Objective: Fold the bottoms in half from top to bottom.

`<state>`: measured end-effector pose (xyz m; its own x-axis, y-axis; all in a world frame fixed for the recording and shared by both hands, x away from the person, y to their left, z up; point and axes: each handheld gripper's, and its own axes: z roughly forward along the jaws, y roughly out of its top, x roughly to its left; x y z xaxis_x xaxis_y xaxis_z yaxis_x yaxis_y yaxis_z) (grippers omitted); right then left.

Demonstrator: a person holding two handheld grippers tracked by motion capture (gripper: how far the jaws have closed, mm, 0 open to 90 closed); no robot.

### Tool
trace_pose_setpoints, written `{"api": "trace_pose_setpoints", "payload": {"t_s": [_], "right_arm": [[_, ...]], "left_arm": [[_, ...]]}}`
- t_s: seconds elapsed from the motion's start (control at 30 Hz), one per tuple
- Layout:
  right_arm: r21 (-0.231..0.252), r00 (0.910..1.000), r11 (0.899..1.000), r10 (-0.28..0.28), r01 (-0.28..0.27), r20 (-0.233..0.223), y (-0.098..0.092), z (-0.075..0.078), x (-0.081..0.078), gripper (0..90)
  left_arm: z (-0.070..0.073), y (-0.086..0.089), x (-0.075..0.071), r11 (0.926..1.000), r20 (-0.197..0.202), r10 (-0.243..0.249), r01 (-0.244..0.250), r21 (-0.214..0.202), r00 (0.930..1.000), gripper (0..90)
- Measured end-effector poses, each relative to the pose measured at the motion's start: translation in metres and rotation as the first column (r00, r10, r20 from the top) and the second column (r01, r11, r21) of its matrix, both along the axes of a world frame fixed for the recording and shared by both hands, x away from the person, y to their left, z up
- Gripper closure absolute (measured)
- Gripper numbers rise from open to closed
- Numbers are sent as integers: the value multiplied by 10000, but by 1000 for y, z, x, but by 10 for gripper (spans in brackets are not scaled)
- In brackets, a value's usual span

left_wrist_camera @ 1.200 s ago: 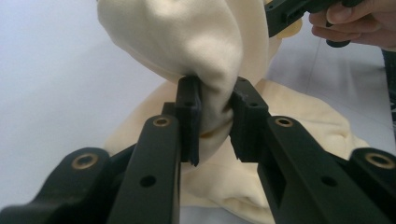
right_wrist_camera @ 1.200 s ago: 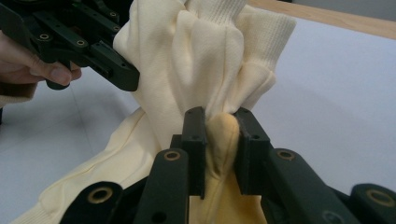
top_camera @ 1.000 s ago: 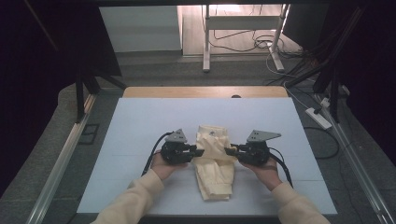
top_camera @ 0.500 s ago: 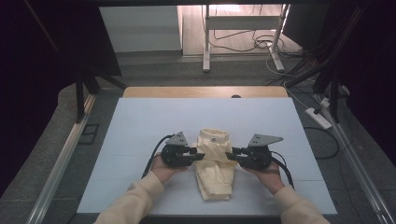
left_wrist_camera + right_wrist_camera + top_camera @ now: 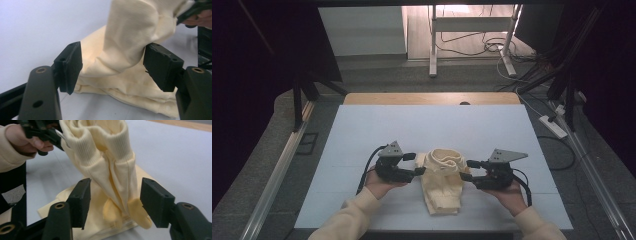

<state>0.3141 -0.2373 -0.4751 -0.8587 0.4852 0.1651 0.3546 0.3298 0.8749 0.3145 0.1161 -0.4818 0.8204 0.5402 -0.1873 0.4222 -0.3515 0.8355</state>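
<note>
Two grippers face each other across a cream knitted garment [image 5: 443, 181] near the front edge of the white worktop [image 5: 432, 125], seen from the high view. The left gripper [image 5: 414, 163] comes in from the left in the person's left hand [image 5: 381, 183], and the right gripper [image 5: 468, 169] comes in from the right in the right hand [image 5: 507, 192]; both forearms wear cream sleeves [image 5: 347, 217].

The garment lies partly folded flat on the worktop, while its far part rises in a bunched fold with a ribbed band curled at the top. In the left gripper view the jaws stand apart, one on each side of the raised fold of the garment [image 5: 130, 42], with the flat layers on the worktop behind and below them; whether the pads touch the cloth cannot be told. At that view's upper right corner the other gripper's jaw tip meets the cloth.

In the right gripper view the jaws are also spread, with gaps between both pads and the hanging folds of the garment [image 5: 107, 162]. The ribbed band stands upright at the top, and two small rounded flaps hang low between the jaws. At the upper left of this view the left hand [image 5: 23, 141] and its gripper sit against the cloth's edge.

Beyond the worktop's far wooden edge [image 5: 432, 98] lie a grey floor, cables [image 5: 492, 47] and a white power strip [image 5: 553, 127].
</note>
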Motion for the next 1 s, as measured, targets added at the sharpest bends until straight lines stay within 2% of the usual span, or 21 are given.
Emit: {"api": "trace_pose_setpoints", "payload": {"t_s": [0.27, 0.37, 0.47, 0.63, 0.77, 1.0], "right_arm": [[368, 9990, 9984, -431, 428, 84, -15, 7, -5, 399], [429, 9982, 9973, -594, 591, 51, -17, 8, -1, 402], [456, 9966, 9956, -825, 822, 50, -16, 11, 4, 410], [580, 9934, 9917, -1150, 1150, -34, -12, 19, 15, 437], [563, 9946, 9936, -959, 980, -388, -4, 17, 21, 462], [120, 9981, 9992, -368, 374, -494, 16, 14, 17, 480]], "left_arm": [[4, 5, 0, 9999, 234, 159, -159, 24, 9996, 316], [7, 11, 2, 9992, 313, 372, -368, -140, 9988, 322], [8, 14, 4, 9980, 424, 627, -623, -102, 9971, 323], [7, 12, 8, 9976, 343, 689, -686, -92, 9970, 319], [6, 10, 10, 9978, 316, 655, -654, -59, 9973, 317], [5, 8, 11, 9982, 304, 594, -595, 17, 9978, 316]]}}
